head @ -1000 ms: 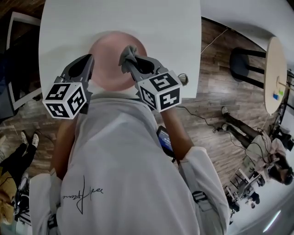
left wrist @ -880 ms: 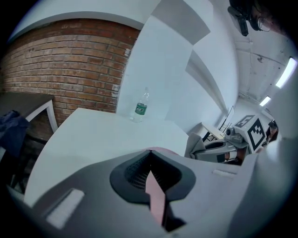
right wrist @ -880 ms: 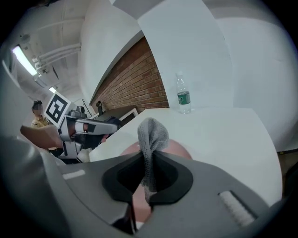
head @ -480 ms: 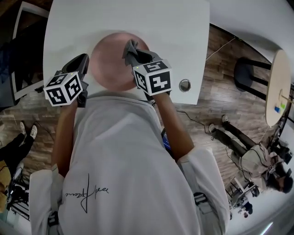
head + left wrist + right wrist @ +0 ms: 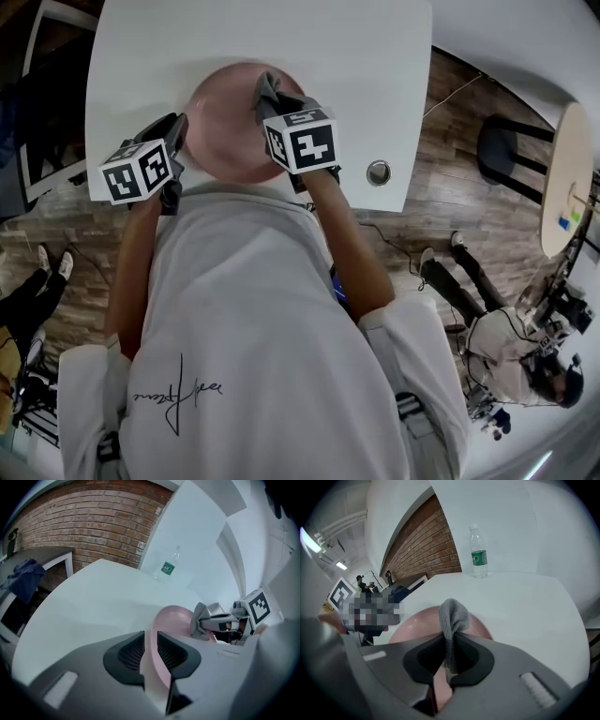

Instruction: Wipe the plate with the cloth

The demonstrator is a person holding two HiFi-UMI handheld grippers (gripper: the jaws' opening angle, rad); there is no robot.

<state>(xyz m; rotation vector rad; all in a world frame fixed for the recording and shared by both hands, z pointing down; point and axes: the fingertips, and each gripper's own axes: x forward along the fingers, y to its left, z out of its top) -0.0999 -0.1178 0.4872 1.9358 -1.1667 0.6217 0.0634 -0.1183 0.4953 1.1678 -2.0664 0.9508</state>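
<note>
**Plate.** We find the pink plate point(image 5: 220, 117) on the white worktop point(image 5: 281, 37), at its near edge, just ahead of the person.

**Left claw.** The left claw point(image 5: 150, 641) is closed on the plate's near-left rim, which runs between its two pads. We judge this hold is meant to steady the plate so that it neither slides nor turns under the wiping stroke. We cannot tell whether the rim is lifted off the worktop.

**Right claw.** The right claw point(image 5: 450, 656) is clamped on the grey cloth point(image 5: 453, 613). It pinches the cloth partway along, so a folded bunch stands out beyond the tips. We judge this keeps soft fabric foremost, so the hard tips do not meet the plate. In the head view the bunch sits over the plate's far-right part. We cannot confirm contact with the surface.

**Surroundings.** A bottle point(image 5: 478, 552) stands upright at the far side of the worktop, well apart from the plate. It is no hindrance.

**Assessment.** In our judgement the wiping is in hand. We see no soiling on the plate's bare face, so progress cannot be graded.

**Risks.**
- The narrow bunch may slip through the right claw.
- Downward pressure far from the left hold may tip the plate.
</note>
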